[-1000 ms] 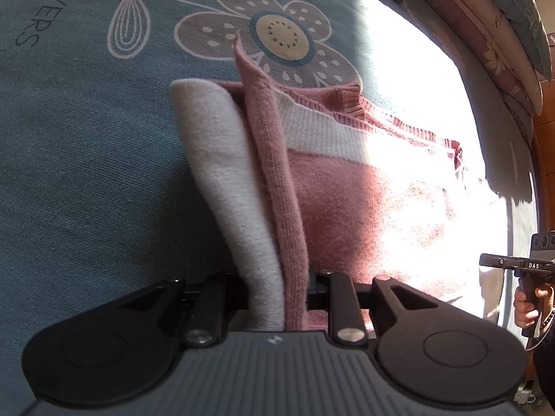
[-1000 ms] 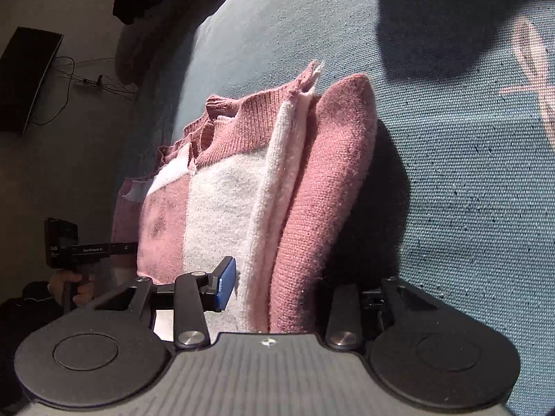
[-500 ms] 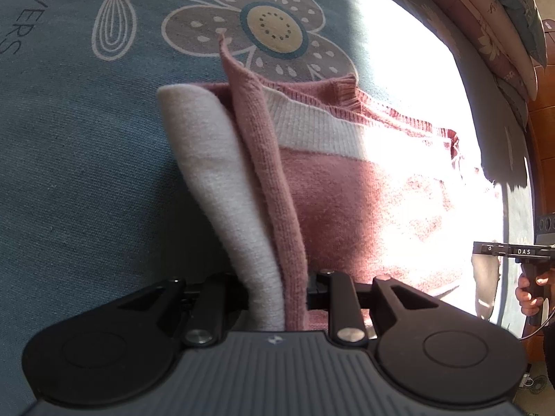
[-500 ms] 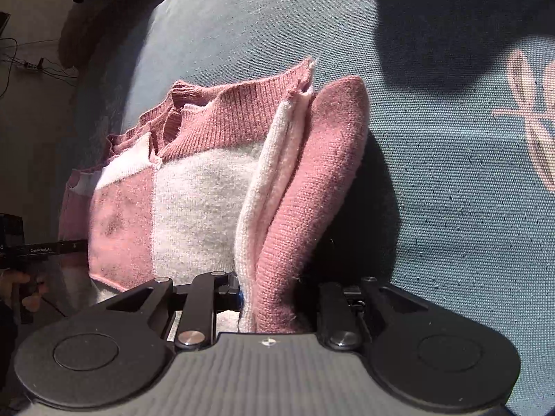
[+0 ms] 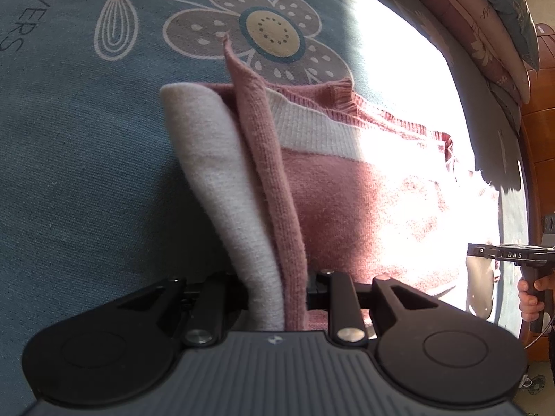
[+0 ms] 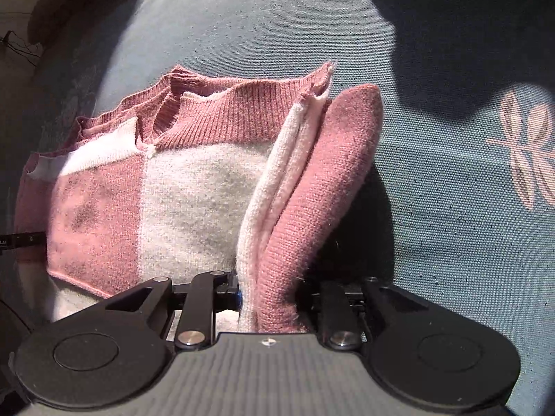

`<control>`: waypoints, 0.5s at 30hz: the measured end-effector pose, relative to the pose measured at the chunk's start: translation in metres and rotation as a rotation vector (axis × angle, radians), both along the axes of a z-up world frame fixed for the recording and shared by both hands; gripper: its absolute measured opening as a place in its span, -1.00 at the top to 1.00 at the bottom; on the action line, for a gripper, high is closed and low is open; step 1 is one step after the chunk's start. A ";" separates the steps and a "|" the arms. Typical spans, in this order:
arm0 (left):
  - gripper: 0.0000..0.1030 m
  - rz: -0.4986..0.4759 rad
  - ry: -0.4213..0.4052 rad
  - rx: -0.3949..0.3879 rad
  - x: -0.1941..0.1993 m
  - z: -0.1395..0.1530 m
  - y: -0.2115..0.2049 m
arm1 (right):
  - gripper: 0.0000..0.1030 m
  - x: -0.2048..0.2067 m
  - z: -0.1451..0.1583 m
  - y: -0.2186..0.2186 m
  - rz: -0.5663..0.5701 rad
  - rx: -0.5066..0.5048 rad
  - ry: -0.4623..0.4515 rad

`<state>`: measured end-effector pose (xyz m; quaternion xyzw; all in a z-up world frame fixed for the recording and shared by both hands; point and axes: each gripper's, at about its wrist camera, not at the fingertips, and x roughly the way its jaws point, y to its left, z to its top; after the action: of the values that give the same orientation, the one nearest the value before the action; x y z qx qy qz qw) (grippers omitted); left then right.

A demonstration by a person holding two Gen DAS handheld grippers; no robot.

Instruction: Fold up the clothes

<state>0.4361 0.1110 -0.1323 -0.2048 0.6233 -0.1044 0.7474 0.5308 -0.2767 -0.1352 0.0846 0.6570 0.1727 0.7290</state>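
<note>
A pink and cream knitted sweater (image 5: 333, 187) lies partly folded on a blue-grey bedspread (image 5: 76, 173). My left gripper (image 5: 277, 298) is shut on a bunched fold of it, cream layer on the left, pink on the right. In the right wrist view the same sweater (image 6: 194, 201) shows its ribbed pink collar at the top. My right gripper (image 6: 270, 298) is shut on another thick fold, cream and pink layers pinched together. Both folds stand up from the cloth below. The fingertips are hidden in the knit.
The bedspread carries a flower print (image 5: 270, 34) and lettering at the left. Stacked pillows (image 5: 492, 20) lie at the far right beside a wooden edge. The other gripper with a hand (image 5: 527, 277) on it shows at the right. Floor and cables (image 6: 17, 45) sit far left.
The right gripper has tilted and shifted with its fold, so the sweater now fills more of its view and the floor has slid out. The left gripper has hardly moved.
</note>
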 end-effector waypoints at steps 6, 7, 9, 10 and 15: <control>0.54 -0.042 -0.016 -0.004 -0.007 -0.004 -0.004 | 0.53 -0.010 0.008 0.022 -0.001 -0.131 -0.060; 0.54 -0.042 -0.015 -0.009 -0.008 -0.005 -0.005 | 0.52 -0.011 0.008 0.022 -0.013 -0.135 -0.061; 0.54 -0.050 -0.016 -0.010 -0.010 -0.008 -0.008 | 0.51 -0.013 0.009 0.023 -0.024 -0.149 -0.071; 0.54 -0.057 -0.017 -0.010 -0.010 -0.009 -0.009 | 0.50 -0.014 0.010 0.024 -0.028 -0.158 -0.077; 0.54 -0.044 -0.015 -0.027 -0.016 -0.016 -0.015 | 0.42 -0.021 0.014 0.038 -0.012 -0.237 -0.117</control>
<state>0.4197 0.0960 -0.1485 -0.2001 0.6205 -0.1308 0.7469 0.5102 -0.2385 -0.1214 -0.0084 0.6286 0.0938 0.7720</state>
